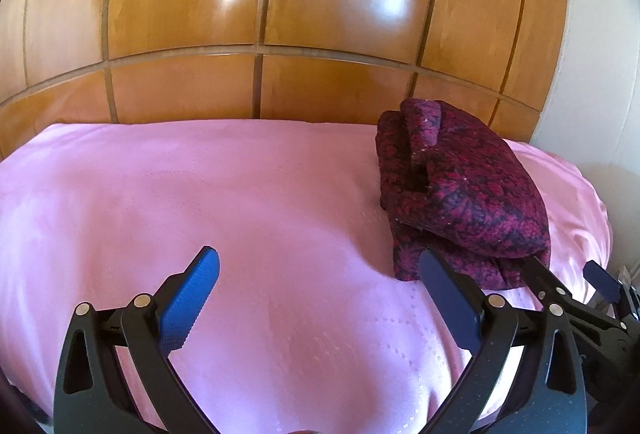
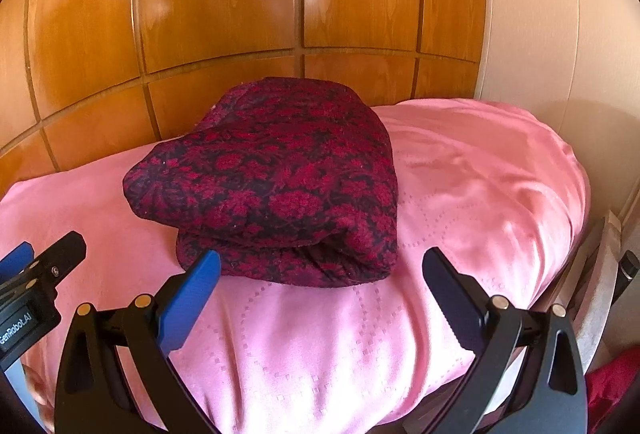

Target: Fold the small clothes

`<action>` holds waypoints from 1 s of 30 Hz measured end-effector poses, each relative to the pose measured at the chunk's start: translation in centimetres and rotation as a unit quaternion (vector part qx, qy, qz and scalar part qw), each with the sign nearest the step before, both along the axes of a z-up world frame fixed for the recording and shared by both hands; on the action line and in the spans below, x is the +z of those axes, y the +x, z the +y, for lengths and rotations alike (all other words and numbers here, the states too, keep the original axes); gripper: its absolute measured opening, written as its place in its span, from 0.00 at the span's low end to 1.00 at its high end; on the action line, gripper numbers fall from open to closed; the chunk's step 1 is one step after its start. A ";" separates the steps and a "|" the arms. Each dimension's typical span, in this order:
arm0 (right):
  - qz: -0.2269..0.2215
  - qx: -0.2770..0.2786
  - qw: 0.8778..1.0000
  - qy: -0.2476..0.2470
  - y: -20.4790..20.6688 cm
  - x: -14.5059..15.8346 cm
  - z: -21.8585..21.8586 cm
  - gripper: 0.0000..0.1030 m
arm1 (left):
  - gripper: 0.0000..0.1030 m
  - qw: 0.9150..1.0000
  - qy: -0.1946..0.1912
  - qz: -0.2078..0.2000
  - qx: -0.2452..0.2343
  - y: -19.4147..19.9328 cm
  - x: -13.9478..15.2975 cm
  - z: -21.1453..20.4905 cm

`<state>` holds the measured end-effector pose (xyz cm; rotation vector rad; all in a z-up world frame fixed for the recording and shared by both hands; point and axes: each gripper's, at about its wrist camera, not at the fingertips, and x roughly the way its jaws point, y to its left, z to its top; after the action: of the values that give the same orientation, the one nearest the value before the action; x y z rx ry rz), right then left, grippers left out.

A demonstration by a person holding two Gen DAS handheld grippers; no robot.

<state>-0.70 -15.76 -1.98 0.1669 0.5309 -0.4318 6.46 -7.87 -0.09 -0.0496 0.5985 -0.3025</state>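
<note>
My right gripper is the nearer tool: the folded dark red floral garment lies straight ahead of it, its near folded edge just beyond my fingertips and a little left of centre, so the left blue pad already overlaps the lower hem in that view. The jaws are spread wide and hold nothing. From my left gripper, the same garment sits off to the right and further forward, with its long axis running away from me toward the wooden panelling. Those jaws are also wide apart and empty, over bare pink bedspread.

In the left wrist view the right gripper's fingertips appear at the bundle's near right corner, possibly touching the cloth; I cannot tell for certain.

The garment rests on the bedspread in 2 visible layers, the upper one lapped over the lower, with a rolled part at the far end. I judge the fold is largely done, and any tidying or lifting would fall to the right side first.

No containers are in view.
</note>
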 end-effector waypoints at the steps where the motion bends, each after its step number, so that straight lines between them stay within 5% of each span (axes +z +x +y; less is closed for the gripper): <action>1: 0.000 0.001 1.000 0.000 0.0 0.0 0.0 0.98 | 0.96 1.000 0.000 0.001 -0.003 0.0 0.0 -0.1; 30: 0.007 -0.004 1.000 0.016 0.3 -0.8 -1.9 0.98 | 0.96 1.000 0.017 -0.007 -0.014 0.0 -0.4 -1.3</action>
<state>-0.44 -17.63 -2.76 0.1959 0.5508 -0.4324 6.50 -9.20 -0.51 -0.0054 0.5909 -0.3194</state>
